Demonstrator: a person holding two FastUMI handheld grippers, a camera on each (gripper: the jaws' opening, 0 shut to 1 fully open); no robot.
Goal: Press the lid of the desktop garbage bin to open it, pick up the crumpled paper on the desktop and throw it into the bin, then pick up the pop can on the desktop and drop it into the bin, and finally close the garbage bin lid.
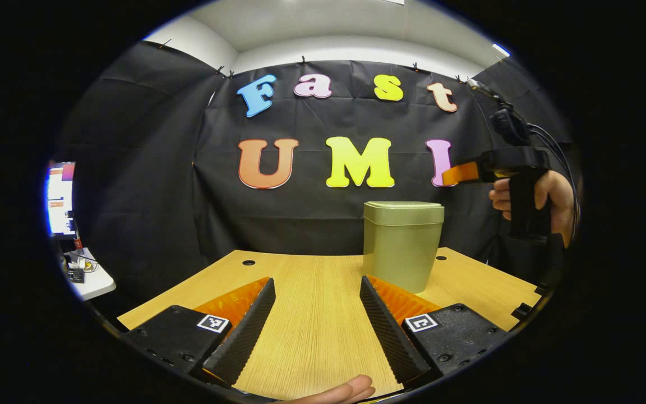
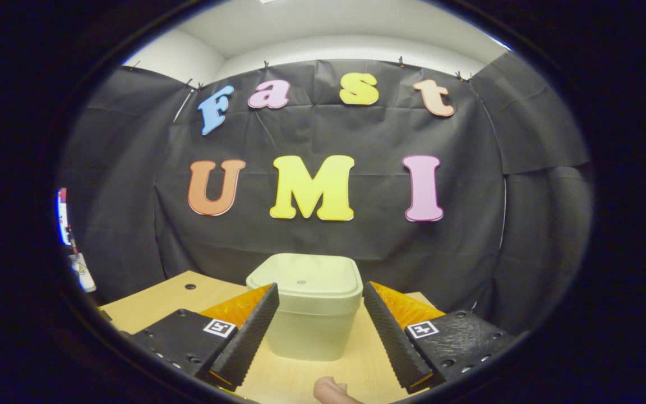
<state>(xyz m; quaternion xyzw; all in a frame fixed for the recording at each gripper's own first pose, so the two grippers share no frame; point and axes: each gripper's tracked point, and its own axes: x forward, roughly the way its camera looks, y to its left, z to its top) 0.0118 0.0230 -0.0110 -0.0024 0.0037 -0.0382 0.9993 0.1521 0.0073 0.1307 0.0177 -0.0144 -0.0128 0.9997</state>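
A pale green garbage bin (image 1: 402,244) stands upright on the wooden desk (image 1: 312,314), its lid (image 1: 404,212) down. My left gripper (image 1: 317,294) is open low over the desk, the bin just beyond its right finger. In the right gripper view the same bin (image 2: 312,314) sits straight ahead, its lid (image 2: 303,279) closed and seen from above. My right gripper (image 2: 320,300) is open, above and short of the bin, touching nothing. From the left gripper view the right gripper (image 1: 455,174) hangs in the air to the right of the bin, held by a hand (image 1: 550,196).
The desk has small round holes (image 1: 248,262) near its back edge. Black cloth walls close the booth behind and to both sides. A monitor (image 1: 60,197) and a small white table (image 1: 90,278) stand at far left. A fingertip (image 2: 331,390) shows at the bottom edge.
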